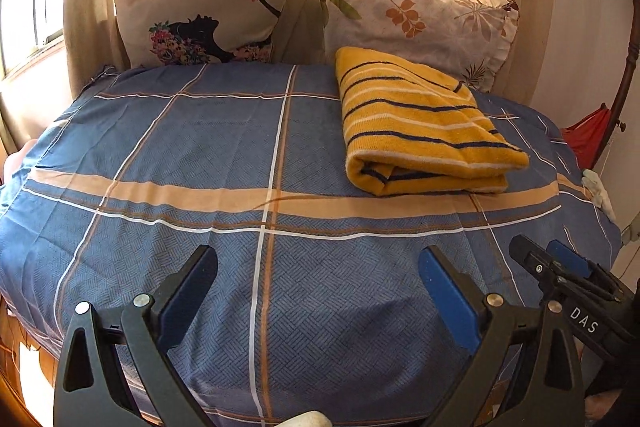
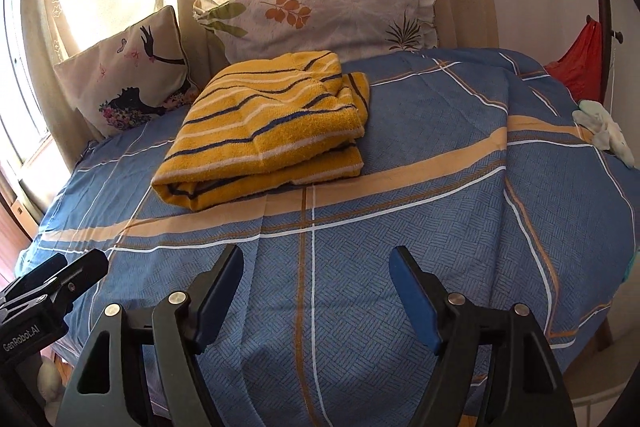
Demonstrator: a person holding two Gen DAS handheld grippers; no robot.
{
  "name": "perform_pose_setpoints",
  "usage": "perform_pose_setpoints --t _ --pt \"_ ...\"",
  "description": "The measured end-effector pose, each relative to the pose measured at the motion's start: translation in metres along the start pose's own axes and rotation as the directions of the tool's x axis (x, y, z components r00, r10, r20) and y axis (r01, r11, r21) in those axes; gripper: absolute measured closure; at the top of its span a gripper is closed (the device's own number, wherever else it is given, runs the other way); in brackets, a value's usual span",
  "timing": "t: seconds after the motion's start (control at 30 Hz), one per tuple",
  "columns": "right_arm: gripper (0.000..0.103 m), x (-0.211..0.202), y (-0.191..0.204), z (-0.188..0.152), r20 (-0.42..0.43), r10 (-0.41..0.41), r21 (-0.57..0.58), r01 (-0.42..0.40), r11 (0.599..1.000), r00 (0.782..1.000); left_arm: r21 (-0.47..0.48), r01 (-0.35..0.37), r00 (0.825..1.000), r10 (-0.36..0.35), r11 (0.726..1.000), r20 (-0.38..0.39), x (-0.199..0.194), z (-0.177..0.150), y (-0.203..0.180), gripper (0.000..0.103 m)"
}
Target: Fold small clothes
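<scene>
Spread across both views: a bed under a blue checked cotton sheet with tan and white bands [image 1: 200, 147], backed by a cream square cushion printed with a black silhouette [image 1: 200, 7] and a frilled leaf-print pillow [image 1: 420, 19]. Lying on the sheet's far right part, just before the pillow: a yellow terry cloth with navy and white stripes [image 1: 416, 123], already folded into a thick bundle, so seemingly done or nearly done. Nearest: left gripper [image 1: 318, 275] and right gripper [image 2: 316, 279], both spread wide, empty, well apart from the bundle.

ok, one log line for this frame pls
left gripper: open, empty | right gripper: open, empty | yellow striped garment: folded, on blue plaid bed cover, untouched | both grippers near front edge
</scene>
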State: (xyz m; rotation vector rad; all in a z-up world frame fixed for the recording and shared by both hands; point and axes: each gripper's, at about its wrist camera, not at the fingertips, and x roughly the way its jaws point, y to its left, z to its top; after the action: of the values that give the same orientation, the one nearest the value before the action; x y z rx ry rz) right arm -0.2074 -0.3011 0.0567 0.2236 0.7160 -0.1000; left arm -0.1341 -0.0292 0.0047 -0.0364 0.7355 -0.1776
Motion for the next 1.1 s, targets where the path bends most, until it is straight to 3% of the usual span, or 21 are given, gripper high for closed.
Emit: perform_pose_setpoints --t 1.1 --pt "0.021 0.011 0.004 -0.001 -0.054 -0.028 -0.017 0.027 0.999 0.998 -0.02 0.057 0.991 -0.06 0.998 -0.123 0.023 -0.008 0.002 0.003"
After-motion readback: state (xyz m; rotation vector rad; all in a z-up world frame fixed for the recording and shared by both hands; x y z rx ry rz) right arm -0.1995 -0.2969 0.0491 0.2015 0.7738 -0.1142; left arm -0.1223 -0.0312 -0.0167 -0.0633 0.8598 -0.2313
